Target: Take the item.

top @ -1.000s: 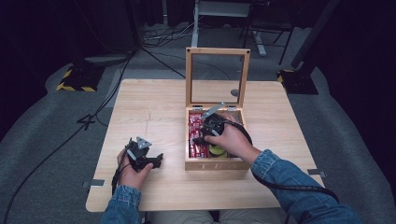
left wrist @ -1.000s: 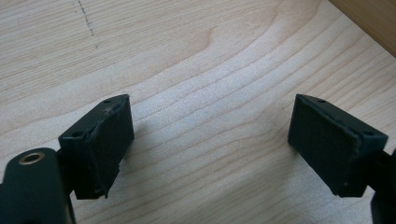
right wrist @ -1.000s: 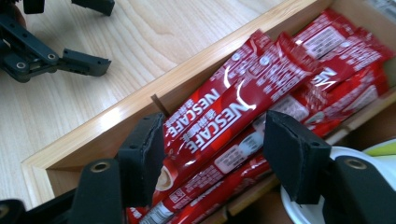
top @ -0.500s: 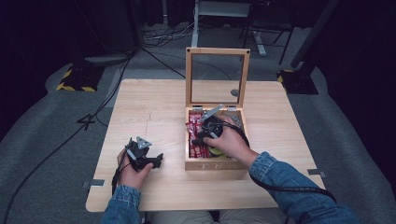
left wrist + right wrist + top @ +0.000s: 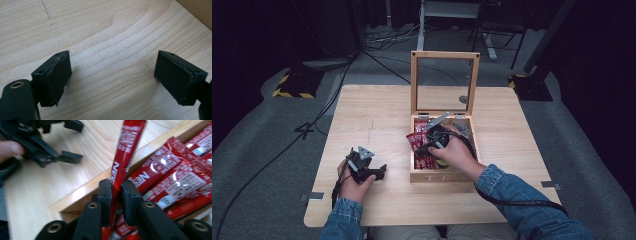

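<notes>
The right gripper (image 5: pixel 117 195) has its two black jaws closed tight on a long red foil sachet with white lettering (image 5: pixel 124 157), which stands up out of the grip and tilts toward the far side. The sachet is lifted above the near left corner of an open light wooden box with a raised glass-paned lid (image 5: pixel 421 85). More red foil sachets (image 5: pixel 180 177) lie packed in the box's left compartment, just right of the held one. The right hand (image 5: pixel 457 152) sits over the box.

The left gripper (image 5: pixel 112 75) has its jaws spread wide, nothing between them, resting low over the pale wooden table (image 5: pixel 105 30). It sits near the table's near left edge, apart from the box, held by the left hand (image 5: pixel 353 182).
</notes>
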Demonstrator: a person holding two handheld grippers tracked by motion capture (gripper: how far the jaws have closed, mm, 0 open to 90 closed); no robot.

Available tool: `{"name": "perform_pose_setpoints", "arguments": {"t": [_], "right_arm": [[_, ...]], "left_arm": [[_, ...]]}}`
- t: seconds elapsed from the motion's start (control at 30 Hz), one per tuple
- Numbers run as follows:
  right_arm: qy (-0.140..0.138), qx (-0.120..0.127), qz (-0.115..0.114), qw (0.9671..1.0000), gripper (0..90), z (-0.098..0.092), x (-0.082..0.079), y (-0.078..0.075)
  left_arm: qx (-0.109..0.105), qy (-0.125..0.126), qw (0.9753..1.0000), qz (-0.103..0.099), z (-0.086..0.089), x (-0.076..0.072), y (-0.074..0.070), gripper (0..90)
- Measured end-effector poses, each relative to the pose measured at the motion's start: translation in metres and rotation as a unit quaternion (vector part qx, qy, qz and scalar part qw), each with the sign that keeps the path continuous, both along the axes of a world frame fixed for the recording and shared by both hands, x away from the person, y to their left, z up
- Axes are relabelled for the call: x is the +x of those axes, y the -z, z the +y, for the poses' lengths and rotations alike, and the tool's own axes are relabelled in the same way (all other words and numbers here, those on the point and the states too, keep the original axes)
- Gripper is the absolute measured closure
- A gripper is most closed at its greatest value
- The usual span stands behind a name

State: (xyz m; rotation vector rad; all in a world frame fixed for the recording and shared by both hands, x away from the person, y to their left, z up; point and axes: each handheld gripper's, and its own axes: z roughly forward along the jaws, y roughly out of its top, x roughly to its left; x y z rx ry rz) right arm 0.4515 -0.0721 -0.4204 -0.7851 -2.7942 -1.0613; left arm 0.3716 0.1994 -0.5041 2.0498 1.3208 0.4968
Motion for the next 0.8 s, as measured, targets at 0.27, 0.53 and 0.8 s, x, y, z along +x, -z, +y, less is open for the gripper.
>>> {"name": "perform_pose_setpoints", "arguments": {"t": [0.27, 0.53, 0.8], "right_arm": [[-0.004, 0.016, -0.011, 0.9998, 80.9, 0.000, -0.005, -0.013], [0.006, 0.044, -0.017, 0.9989, 80.9, -0.007, -0.003, -0.027], [0.015, 0.064, -0.033, 0.9973, 80.9, -0.018, -0.002, -0.045]], "left_arm": [[0.000, 0.000, 1.0000, 0.000, 0.000, 0.000, 0.000, 14.6], [0.000, 0.000, 1.0000, 0.000, 0.000, 0.000, 0.000, 14.6], [0.000, 0.000, 1.0000, 0.000, 0.000, 0.000, 0.000, 14.6]]}}
